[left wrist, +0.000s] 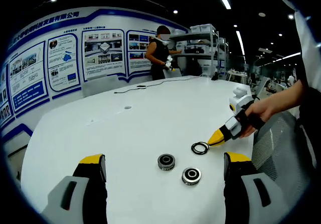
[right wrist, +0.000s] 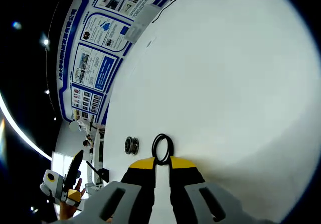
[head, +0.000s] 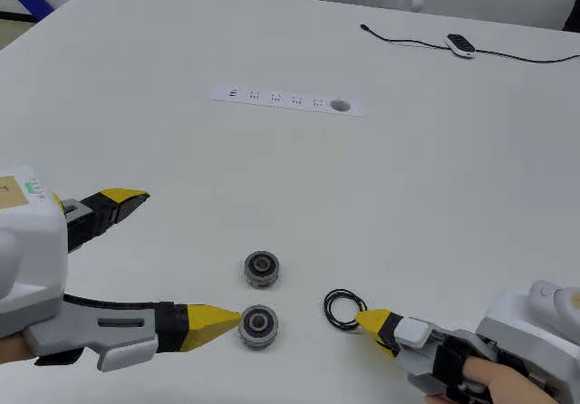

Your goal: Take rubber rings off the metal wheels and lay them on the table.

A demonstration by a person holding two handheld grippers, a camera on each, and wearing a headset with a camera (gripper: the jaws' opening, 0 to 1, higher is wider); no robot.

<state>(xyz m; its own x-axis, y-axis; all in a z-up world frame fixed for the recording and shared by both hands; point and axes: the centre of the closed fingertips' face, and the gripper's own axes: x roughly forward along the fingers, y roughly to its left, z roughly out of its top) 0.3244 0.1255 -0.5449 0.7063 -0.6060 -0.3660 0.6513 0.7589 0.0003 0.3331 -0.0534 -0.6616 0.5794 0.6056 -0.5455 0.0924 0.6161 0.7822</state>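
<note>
Rubber ring [head: 344, 309] lies flat on the white table [head: 435, 196], at 3 o'clock of the near wheel [head: 258, 325] and just beside it. Might be two thin black loops overlapping, can't tell for sure. Right gripper [head: 367, 317] points in from 4 o'clock, jaws drawn nearly together w/ the ring's near edge in the slit btwn the tips, so it looks pinched, not let go yet. Far wheel [head: 262, 269] sits at 12 o'clock of the near one, close but apart. Left gripper [head: 192, 254] is spread wide, holding nothing. Its lower tip is right at 9 o'clock of the near wheel, touching or nearly so, w/ the upper jaw well off toward 10 o'clock. Progress, as I'd judge it: at least one ring is off and down on the table. Whether either wheel has rubber on it is too small to tell. The far one looks darker round its rim, so prob. that one's left to do. Further out: power strip [head: 286, 100] at 12 o'clock, cable w/ a small controller [head: 460, 44] at 1 o'clock by the far edge
</note>
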